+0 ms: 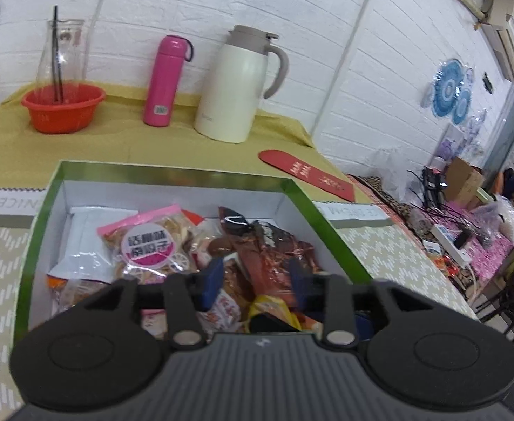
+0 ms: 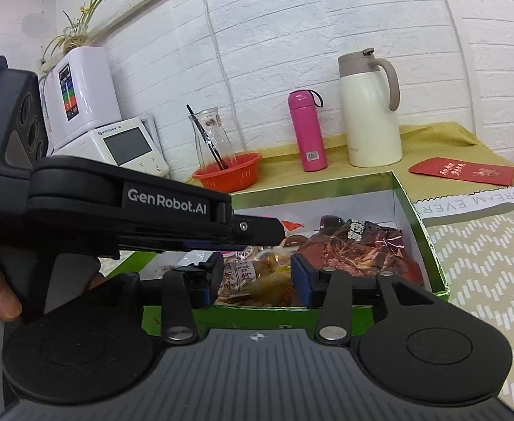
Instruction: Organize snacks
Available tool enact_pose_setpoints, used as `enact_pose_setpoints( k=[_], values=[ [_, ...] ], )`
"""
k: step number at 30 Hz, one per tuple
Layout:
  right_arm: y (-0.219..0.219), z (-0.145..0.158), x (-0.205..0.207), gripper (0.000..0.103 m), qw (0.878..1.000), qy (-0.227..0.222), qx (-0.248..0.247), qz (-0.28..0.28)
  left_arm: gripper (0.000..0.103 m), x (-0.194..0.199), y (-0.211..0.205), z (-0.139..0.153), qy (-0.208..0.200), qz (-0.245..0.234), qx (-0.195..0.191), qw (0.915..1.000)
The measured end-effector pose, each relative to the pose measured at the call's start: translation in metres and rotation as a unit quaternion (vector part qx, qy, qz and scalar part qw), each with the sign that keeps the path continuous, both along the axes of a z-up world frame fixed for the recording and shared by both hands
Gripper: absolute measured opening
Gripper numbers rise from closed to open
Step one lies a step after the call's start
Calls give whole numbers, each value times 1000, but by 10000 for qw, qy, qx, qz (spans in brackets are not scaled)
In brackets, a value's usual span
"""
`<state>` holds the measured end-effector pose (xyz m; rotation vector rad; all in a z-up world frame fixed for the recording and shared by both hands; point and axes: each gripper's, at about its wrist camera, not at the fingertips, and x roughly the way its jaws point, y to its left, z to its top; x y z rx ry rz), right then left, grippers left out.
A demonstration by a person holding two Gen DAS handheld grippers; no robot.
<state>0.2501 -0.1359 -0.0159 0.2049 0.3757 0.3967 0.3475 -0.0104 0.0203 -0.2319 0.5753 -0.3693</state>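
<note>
A green-rimmed white box (image 1: 173, 172) holds several snack packets: a clear bag with a pink label (image 1: 148, 242), a white packet (image 1: 81, 242) and a shiny reddish-brown bag (image 1: 274, 252). My left gripper (image 1: 255, 280) hovers over the box's near side, open, with nothing pinched between its blue pads. In the right wrist view the same box (image 2: 421, 231) lies ahead. My right gripper (image 2: 257, 277) stands open just above its near edge, with the snacks behind the gap. The left gripper's black body (image 2: 130, 207) reaches in from the left over the box.
At the back of the yellow cloth stand a red bowl (image 1: 62, 107) with a glass carafe (image 1: 60, 52), a pink flask (image 1: 166, 80) and a cream jug (image 1: 236, 84). A red envelope (image 1: 306, 173) lies right of the box. White appliances (image 2: 81, 94) stand at the far left.
</note>
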Motion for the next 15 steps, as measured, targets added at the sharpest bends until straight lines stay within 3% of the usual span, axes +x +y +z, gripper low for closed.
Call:
enact_pose_setpoints(
  k=[1,2,8,9,10,15],
  values=[
    [-1,-1,-1,98,10000,-4,-15,-40,67,-3,4,0,-138,255,-51,9996],
    [-1,-1,-1,103,10000,-30,-33,-86,68,-6,9,1,-232,445,-86,9987],
    [-2,-2,-6,103,9998,-126,3,-135,81,-16,27,6,-96,1021,157,9946],
    [-1,-1,-7,103,9998,-134,-18,-140,92,-20,29,7,-112,1110,228,9935],
    [-1,0,-8,103,9998,-135,-28,-155,97,-25,31,8,-183,1187,288,9923],
    [-3,10,-25,103,9997,-120,-17,-192,97,-53,40,17,-295,1318,358,9902]
  ],
)
